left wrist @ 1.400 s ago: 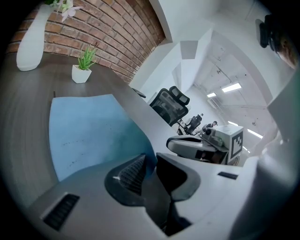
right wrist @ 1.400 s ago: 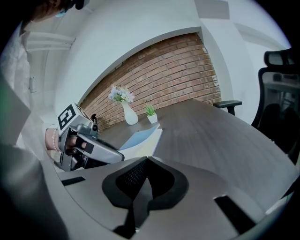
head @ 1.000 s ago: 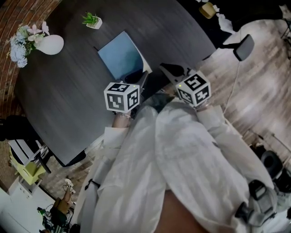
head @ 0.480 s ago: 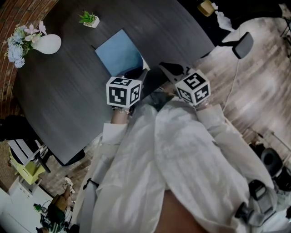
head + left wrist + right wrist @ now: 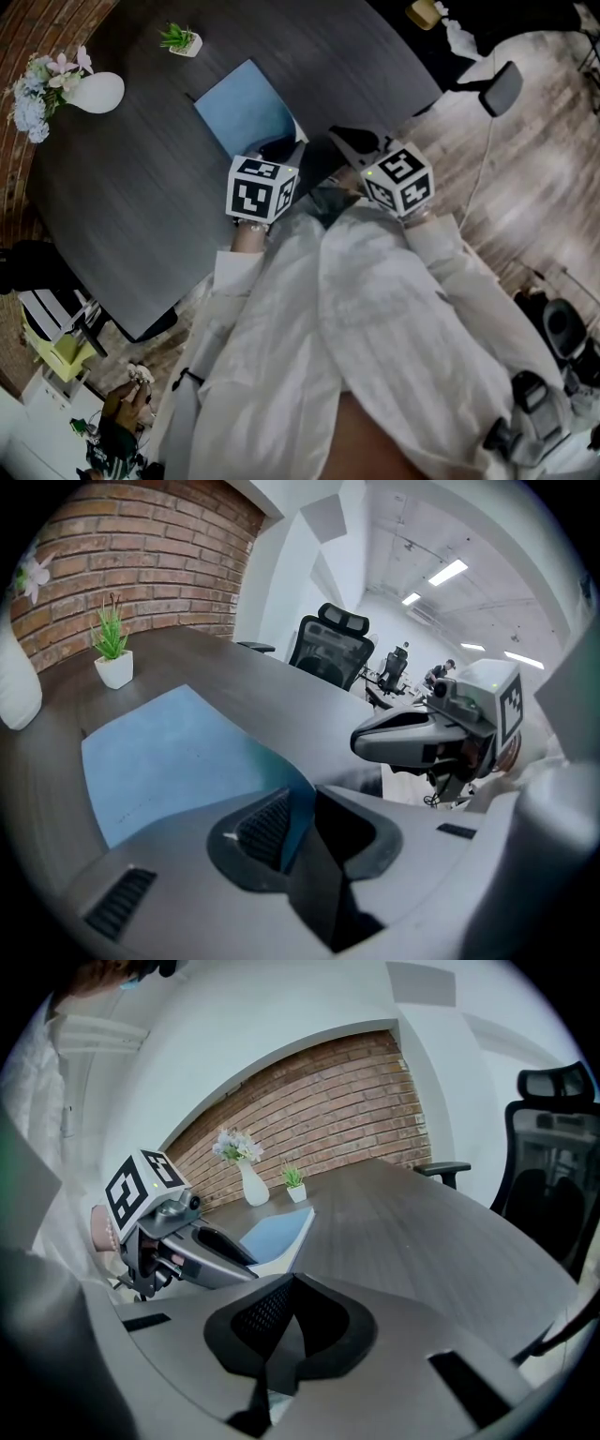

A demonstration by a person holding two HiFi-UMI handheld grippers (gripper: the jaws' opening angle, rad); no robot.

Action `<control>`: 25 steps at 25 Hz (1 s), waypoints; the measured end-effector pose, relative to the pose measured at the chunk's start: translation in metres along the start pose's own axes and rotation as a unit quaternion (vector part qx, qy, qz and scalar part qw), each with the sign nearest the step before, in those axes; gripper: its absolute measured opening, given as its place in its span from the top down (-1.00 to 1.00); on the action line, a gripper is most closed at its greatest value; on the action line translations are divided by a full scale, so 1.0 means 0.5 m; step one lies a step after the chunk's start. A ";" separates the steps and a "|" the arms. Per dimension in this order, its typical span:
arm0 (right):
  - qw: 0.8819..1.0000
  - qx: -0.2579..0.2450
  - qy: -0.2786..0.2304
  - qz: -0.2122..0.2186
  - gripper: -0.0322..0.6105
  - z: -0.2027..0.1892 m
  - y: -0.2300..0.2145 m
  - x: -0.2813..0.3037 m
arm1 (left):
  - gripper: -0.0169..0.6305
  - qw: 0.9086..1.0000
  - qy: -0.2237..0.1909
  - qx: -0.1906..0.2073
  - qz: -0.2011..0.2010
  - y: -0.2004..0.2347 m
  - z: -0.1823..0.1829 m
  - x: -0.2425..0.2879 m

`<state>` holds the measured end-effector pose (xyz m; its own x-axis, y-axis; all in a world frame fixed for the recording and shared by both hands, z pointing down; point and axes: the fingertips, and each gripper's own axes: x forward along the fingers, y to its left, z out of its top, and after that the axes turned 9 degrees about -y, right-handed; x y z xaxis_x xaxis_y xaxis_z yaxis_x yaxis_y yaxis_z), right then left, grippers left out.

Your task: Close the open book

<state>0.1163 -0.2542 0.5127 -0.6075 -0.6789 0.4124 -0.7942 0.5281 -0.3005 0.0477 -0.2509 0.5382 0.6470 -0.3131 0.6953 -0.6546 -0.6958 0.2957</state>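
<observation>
A blue-covered book (image 5: 244, 112) lies on the dark round table (image 5: 141, 206), its white page edges showing on the right side. My left gripper (image 5: 281, 150) sits at the book's near corner. In the left gripper view the blue cover (image 5: 169, 752) curves up at that corner and runs into the narrow gap of my left gripper (image 5: 298, 822), which is shut on it. My right gripper (image 5: 354, 145) hangs just right of the book, shut and holding nothing. It also shows in the left gripper view (image 5: 366, 742). The right gripper view has the book (image 5: 272, 1230) beyond the left gripper (image 5: 246, 1271).
A white vase with flowers (image 5: 94, 91) stands at the table's far left and a small potted plant (image 5: 187, 40) behind the book. A dark chair (image 5: 502, 94) is off the table's right edge, an office chair (image 5: 328, 649) beyond its far side. White sleeves fill the near foreground.
The left gripper's marker cube has rolled and edged a little to the right, toward the book's corner. The right gripper and the book have kept still.
</observation>
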 end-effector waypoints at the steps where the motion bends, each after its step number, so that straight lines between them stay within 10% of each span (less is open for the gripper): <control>1: 1.000 0.000 0.000 0.000 0.88 -0.001 0.000 0.000 | 0.71 1.000 0.000 0.005 0.001 0.000 0.000 0.000; 25: 1.000 0.001 0.002 0.014 0.88 0.017 0.014 0.011 | 0.44 0.998 -0.021 0.015 -0.055 -0.037 0.013 -0.020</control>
<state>0.1076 -0.2586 0.5054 -0.6297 -0.6620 0.4064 -0.7767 0.5466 -0.3131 0.0560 -0.2391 0.5215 0.7312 -0.2600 0.6307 -0.5664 -0.7467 0.3489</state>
